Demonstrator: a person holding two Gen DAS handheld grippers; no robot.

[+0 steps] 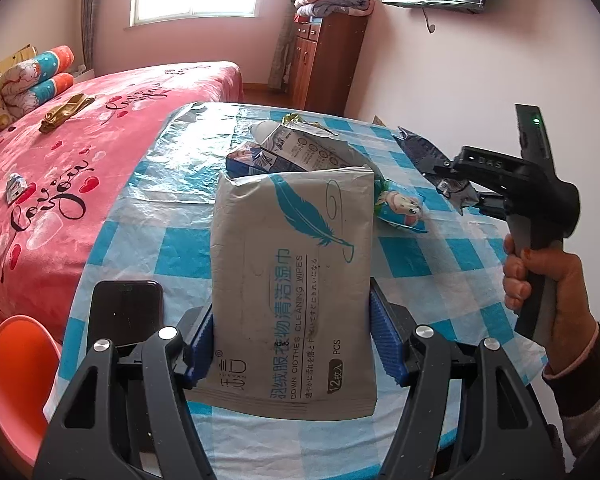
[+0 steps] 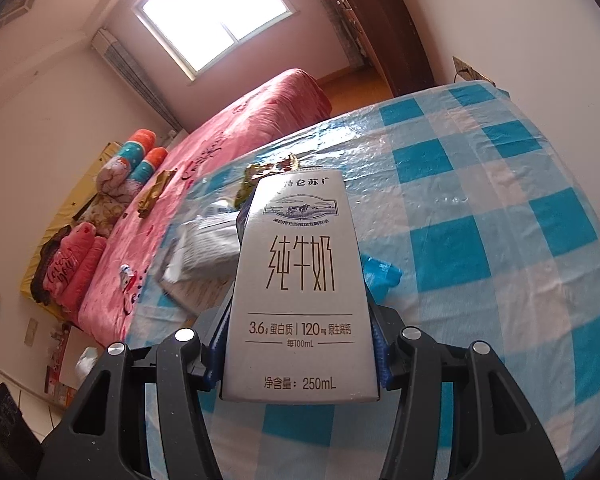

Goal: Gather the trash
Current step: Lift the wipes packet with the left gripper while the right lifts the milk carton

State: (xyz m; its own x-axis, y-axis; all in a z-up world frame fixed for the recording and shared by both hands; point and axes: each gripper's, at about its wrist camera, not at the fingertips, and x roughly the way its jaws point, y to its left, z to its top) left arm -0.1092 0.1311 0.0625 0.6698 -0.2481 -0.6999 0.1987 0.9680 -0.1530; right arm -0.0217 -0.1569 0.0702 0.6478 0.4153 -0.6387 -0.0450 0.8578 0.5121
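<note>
both grippers holding trash above the checkered table, carry-off step in hand.

left gripper [image 1: 292, 344] is clamping a flat, soft grey wipes pack [image 1: 292, 280] at lower centre of its view; right gripper [image 2: 300, 344] is clamping a rigid white milk carton [image 2: 300, 288] at centre of its view. next move is likely needing a bin, none is showing. crumpled wrappers [image 1: 400, 206] and another carton [image 1: 296, 148] are lying on the glossy plastic tablecloth [image 1: 440, 280], mid frame.
</note>
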